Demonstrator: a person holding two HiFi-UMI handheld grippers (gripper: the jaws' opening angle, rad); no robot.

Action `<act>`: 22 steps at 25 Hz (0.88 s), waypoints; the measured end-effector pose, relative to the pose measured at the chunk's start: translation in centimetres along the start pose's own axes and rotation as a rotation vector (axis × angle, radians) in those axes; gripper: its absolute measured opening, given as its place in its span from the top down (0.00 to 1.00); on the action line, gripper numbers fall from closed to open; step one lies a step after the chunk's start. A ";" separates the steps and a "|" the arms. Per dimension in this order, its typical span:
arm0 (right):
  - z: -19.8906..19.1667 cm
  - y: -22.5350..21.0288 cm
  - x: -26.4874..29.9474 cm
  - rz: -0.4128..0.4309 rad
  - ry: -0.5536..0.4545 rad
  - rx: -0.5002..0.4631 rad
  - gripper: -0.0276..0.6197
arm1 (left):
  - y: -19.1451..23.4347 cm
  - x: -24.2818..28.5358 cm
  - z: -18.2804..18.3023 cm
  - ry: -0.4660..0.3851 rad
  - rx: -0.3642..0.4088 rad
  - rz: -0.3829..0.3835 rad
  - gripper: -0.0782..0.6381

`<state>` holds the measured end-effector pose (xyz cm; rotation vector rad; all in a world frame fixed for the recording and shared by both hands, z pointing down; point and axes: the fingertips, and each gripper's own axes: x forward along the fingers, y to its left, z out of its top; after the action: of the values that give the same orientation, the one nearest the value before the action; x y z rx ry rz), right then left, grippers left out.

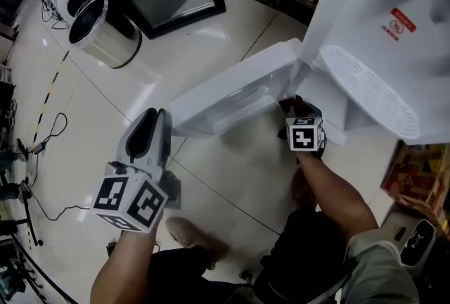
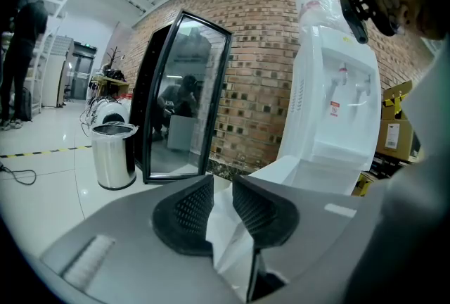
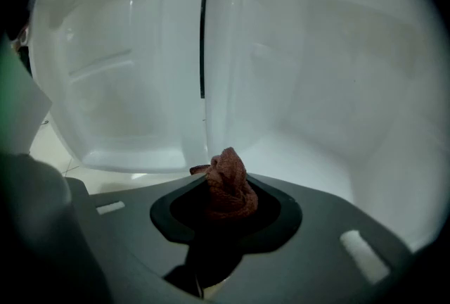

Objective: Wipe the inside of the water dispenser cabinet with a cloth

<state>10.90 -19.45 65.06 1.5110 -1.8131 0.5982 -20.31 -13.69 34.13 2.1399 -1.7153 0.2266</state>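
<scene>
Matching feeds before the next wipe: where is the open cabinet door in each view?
Head view: door at centre, swung out left from the dispenser.
Left gripper view: door right of centre, at the dispenser's foot.
Right gripper view: door fills the left half, inner side facing.
Shared landmark: the white dispenser; the right gripper view shows only its cabinet interior.

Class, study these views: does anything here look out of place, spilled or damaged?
Nothing spilled or damaged. One oddity: the left hand-held gripper pinches a crumpled white sheet, clear of the open cabinet door.
</scene>
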 end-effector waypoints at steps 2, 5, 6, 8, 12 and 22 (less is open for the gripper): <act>-0.4 0.7 1.0 0.025 0.021 0.014 0.77 | 0.0 0.0 0.1 -0.004 0.000 0.004 0.81; -0.1 1.8 2.5 0.063 0.032 0.053 0.77 | 0.0 0.0 0.1 -0.005 0.004 0.004 0.81; 0.1 1.7 2.8 0.060 0.036 0.067 0.77 | 0.0 0.0 0.0 -0.005 0.005 0.005 0.81; 0.5 1.4 3.1 0.053 0.041 0.093 0.77 | 0.0 0.1 -0.1 -0.004 0.004 0.008 0.81; 2.2 1.3 1.7 0.067 -0.012 0.131 0.77 | 0.1 0.4 0.0 -0.001 -0.004 0.016 0.81; 10.6 0.4 -7.3 0.094 -0.300 0.166 0.77 | -0.1 0.3 -0.3 -0.010 0.018 -0.002 0.81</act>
<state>8.82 -22.24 52.67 1.7069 -2.1147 0.6057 -20.13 -13.84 34.52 2.1589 -1.7226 0.2316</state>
